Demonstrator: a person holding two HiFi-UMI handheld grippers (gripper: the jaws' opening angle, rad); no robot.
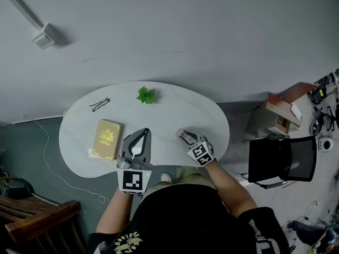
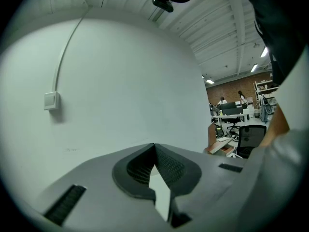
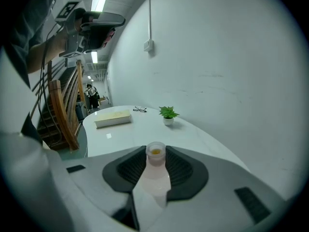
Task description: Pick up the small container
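Container (image 3: 155, 153) sits pinched between the tips of my right gripper (image 1: 184, 137). It's a small cloudy pot with something yellow inside, upright, over the near side of the white table (image 1: 175, 102). My left gripper (image 1: 143, 133) has its jaws pressed together at the tips with nothing between them, and it's pointing off toward the wall. Further out on the table I've got a book (image 1: 106, 139), a pair of glasses (image 1: 99, 104) and a little green plant (image 1: 146, 95), all well apart from the container.
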